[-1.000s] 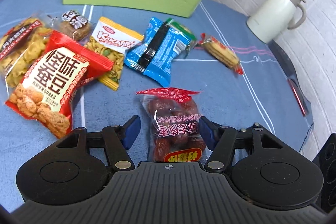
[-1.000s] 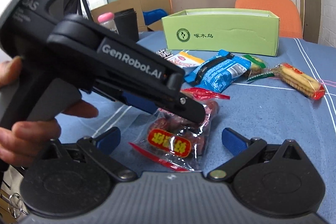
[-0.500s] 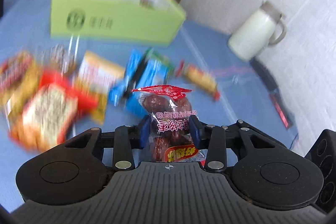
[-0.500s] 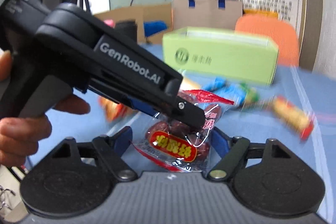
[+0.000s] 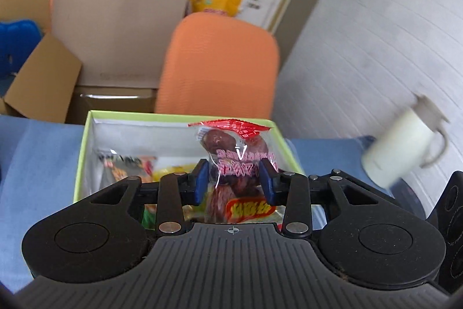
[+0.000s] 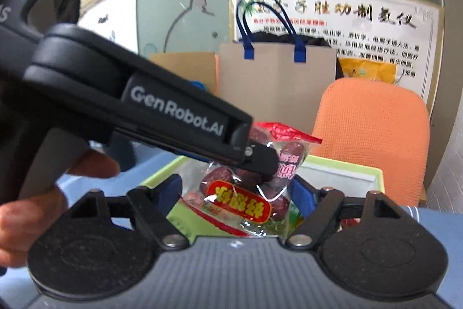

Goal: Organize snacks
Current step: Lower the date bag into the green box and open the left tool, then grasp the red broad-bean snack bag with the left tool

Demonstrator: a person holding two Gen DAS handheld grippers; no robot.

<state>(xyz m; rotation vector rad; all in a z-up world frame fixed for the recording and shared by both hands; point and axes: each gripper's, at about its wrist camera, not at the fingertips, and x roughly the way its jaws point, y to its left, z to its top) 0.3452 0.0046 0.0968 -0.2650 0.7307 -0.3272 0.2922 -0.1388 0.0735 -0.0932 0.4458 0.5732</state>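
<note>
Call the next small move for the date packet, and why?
Probably ease both claws a bit forward and down, then open. The left claw pinches the date packet and the right claw brackets it, raised near the green box's front wall; other snack packs already lie inside.

between the blue fingers (image 5: 201,184) was a clear packet (image 5: 238,161) with dark red-brown fruit, red top seal, pink lettering, and a red-and-yellow label. beyond the fingers: lime-green box (image 5: 82,161), white inside; orange chair (image 5: 220,62).
</note>
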